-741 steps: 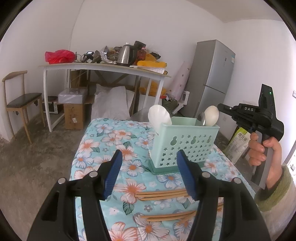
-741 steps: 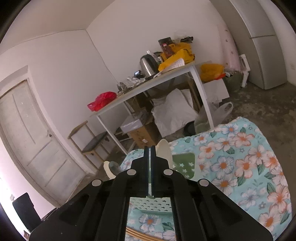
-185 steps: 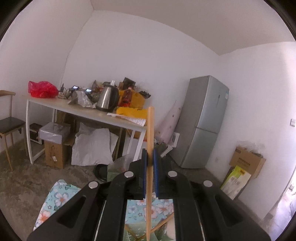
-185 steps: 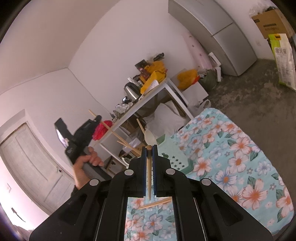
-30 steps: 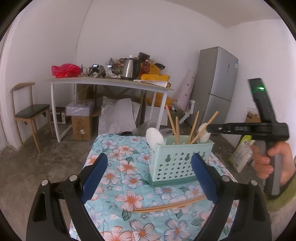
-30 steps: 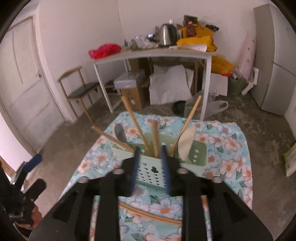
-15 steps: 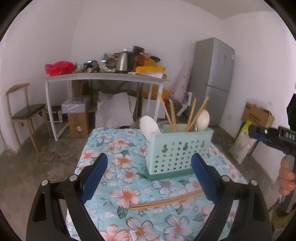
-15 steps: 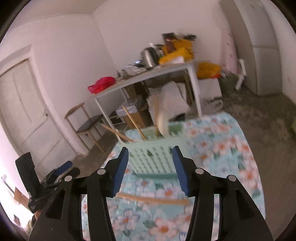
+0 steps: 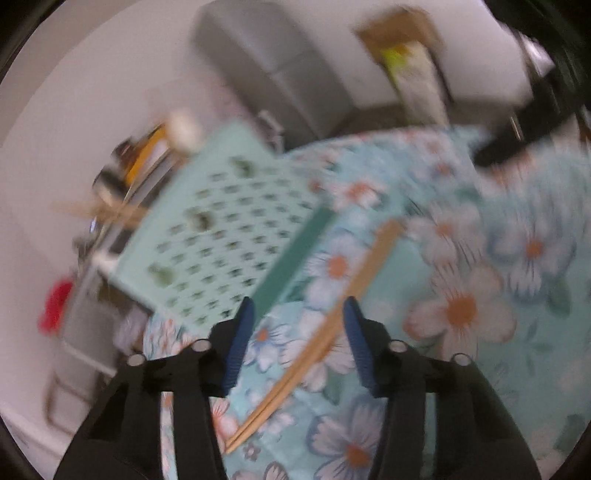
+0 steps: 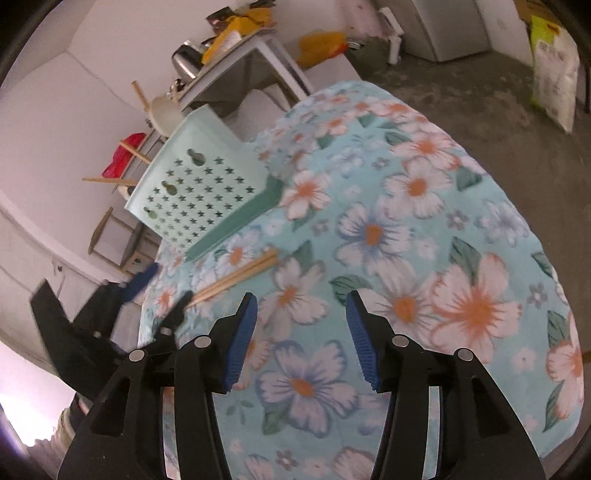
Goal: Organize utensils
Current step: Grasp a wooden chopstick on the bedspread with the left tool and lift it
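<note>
A mint-green perforated utensil basket (image 10: 201, 188) stands on the floral tablecloth (image 10: 424, 258) and holds several chopsticks and white spoons. A pair of wooden chopsticks (image 10: 236, 277) lies on the cloth in front of it. In the blurred left wrist view the basket (image 9: 229, 229) is close ahead and the chopsticks (image 9: 332, 314) pass between the fingers of my open, empty left gripper (image 9: 297, 343). That left gripper (image 10: 155, 288) also shows in the right wrist view, at the chopsticks' near end. My right gripper (image 10: 299, 332) is open and empty above the cloth.
A white table (image 10: 258, 59) with a kettle and clutter stands behind, with a grey fridge (image 10: 447, 29) and a bag (image 10: 554, 70) on the concrete floor to the right. The cloth's edge drops off at the right.
Both views have tilted and dropped toward the cloth. My left gripper has narrowed and come down around the lying chopsticks. My right gripper has moved lower over the cloth.
</note>
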The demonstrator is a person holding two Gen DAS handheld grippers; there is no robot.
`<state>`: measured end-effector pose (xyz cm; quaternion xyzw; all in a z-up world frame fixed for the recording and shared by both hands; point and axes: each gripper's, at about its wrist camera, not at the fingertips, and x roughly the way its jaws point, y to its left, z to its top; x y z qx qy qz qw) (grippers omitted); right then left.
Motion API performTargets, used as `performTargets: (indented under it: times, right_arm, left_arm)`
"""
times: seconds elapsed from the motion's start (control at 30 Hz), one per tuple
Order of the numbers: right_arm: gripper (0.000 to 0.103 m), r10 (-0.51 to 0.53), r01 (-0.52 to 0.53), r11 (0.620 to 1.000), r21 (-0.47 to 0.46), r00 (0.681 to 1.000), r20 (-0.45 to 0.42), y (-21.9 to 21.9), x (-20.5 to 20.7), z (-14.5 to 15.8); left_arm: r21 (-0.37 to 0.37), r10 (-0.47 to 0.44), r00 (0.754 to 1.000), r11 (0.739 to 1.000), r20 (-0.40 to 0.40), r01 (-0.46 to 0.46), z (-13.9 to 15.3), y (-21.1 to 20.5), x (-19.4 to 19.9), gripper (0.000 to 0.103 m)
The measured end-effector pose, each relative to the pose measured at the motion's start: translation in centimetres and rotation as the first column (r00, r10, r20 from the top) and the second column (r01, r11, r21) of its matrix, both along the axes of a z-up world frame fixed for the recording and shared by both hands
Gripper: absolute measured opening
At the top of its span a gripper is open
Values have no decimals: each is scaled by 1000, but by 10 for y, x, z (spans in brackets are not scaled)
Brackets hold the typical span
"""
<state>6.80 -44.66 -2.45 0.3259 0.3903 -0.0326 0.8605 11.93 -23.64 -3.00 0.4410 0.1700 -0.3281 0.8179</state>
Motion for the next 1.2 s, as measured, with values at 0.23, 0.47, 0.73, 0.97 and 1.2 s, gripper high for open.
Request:
performTargets:
  times: [0.23, 0.47, 0.73, 0.97, 1.2]
  right_arm:
    - [49, -26, 25, 999, 36, 1000, 14, -18, -11, -8]
    - [49, -28, 26, 998, 54, 999, 25, -20, -13, -9]
    - [48, -18, 16, 998, 53, 999, 37, -20, -15, -5]
    - [48, -4, 2, 998, 57, 999, 33, -14, -12, -6]
    - [48, -16, 15, 999, 48, 999, 31, -11, -18, -3]
  left_arm:
    - [171, -72, 995, 984, 70, 59, -36, -27, -1, 25]
    - [204, -115, 989, 974, 89, 95, -40, -34, -5, 10]
    - [205, -101, 995, 973, -23, 104, -29, -7, -35, 13]
    - [176, -118, 990, 976, -74, 130, -20, 5, -62, 38]
    - [172, -164, 984, 970, -71, 174, -25, -24, -55, 40]
